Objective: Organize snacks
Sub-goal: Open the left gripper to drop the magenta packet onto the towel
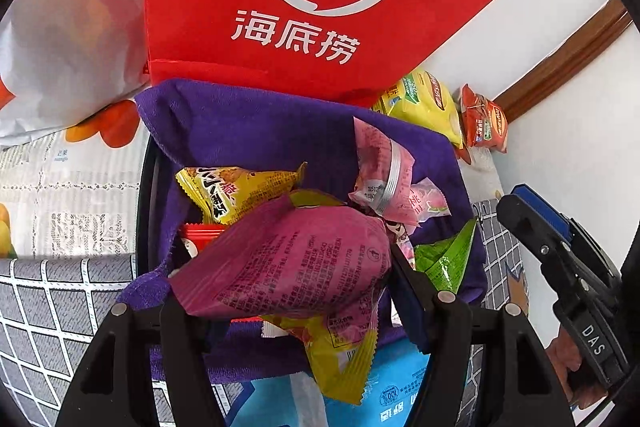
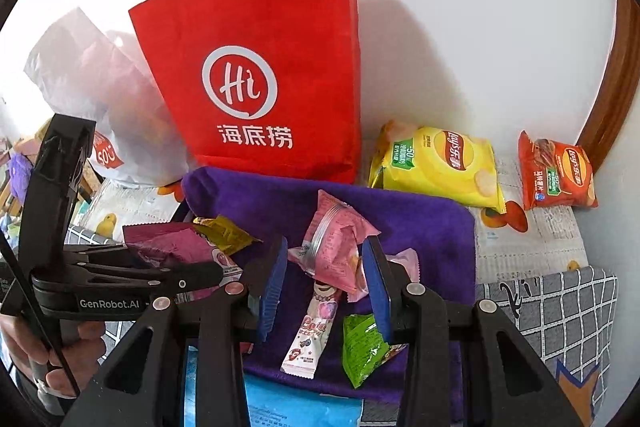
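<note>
My left gripper (image 1: pixel 284 277) is shut on a puffy magenta snack packet (image 1: pixel 288 263), held just above a black basket (image 1: pixel 143 187) lined with a purple cloth (image 1: pixel 248 123). In the basket lie a yellow packet (image 1: pixel 240 191), a red packet (image 1: pixel 200 233), a green packet (image 1: pixel 444 259) and an upright pink packet (image 1: pixel 380 167). In the right wrist view my right gripper (image 2: pixel 326 242) hovers over the cloth (image 2: pixel 420 227), open, blue pads (image 2: pixel 274 287) apart. The pink packet (image 2: pixel 334 247) stands beyond them, ungripped. The left gripper (image 2: pixel 192 267) shows at left with the magenta packet (image 2: pixel 168 243).
A red paper bag (image 2: pixel 260 87) stands behind the basket, with a white plastic bag (image 2: pixel 92 79) to its left. Two crisp bags, yellow (image 2: pixel 440 163) and orange-red (image 2: pixel 556 175), lie by the wall at right. A blue pack (image 2: pixel 288 407) lies at the near edge. A white stick packet (image 2: pixel 316 327) rests on the cloth.
</note>
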### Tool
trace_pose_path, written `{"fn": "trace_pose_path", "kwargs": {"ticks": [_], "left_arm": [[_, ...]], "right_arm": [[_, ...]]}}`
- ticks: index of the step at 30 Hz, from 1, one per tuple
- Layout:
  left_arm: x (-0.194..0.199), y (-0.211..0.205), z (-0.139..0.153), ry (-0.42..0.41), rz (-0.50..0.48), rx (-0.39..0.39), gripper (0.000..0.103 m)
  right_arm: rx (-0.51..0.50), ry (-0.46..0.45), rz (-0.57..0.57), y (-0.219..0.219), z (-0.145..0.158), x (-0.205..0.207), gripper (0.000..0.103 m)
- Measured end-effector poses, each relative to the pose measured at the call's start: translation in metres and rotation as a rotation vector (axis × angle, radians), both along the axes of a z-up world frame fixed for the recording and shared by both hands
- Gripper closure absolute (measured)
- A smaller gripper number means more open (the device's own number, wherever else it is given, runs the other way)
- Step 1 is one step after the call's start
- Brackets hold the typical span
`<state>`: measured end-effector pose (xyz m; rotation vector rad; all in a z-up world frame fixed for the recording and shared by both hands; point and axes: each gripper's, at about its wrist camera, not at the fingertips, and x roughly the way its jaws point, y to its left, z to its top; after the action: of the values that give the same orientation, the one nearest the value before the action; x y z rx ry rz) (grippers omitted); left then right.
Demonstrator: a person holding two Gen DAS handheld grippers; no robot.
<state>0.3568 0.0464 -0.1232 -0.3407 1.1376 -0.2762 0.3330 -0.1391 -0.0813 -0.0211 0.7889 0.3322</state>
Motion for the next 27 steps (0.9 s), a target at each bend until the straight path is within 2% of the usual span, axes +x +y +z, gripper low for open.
{"fn": "trace_pose_path", "kwargs": {"ticks": [5, 12, 25, 27], "left_arm": [[-0.001, 0.0, 0.002, -0.001, -0.002, -0.012, 0.035], [-0.005, 0.006, 0.014, -0.047, 0.008, -0.061, 0.023], [-0.017, 0.01, 0.036, -0.105, 0.013, -0.055, 0.023], [-0.019, 0.011, 0.039, -0.107, 0.015, -0.064, 0.023]], "right_arm": [[-0.006, 0.007, 0.0, 0.002, -0.002, 0.001, 0.063], [-0.01, 0.006, -0.005, 0.001, -0.001, 0.001, 0.063], [-0.016, -0.038, -0.02, 0.002, 0.009, -0.008, 0.06], [0.013, -0.047, -0.015, 0.003, 0.012, -0.013, 0.06]]}}
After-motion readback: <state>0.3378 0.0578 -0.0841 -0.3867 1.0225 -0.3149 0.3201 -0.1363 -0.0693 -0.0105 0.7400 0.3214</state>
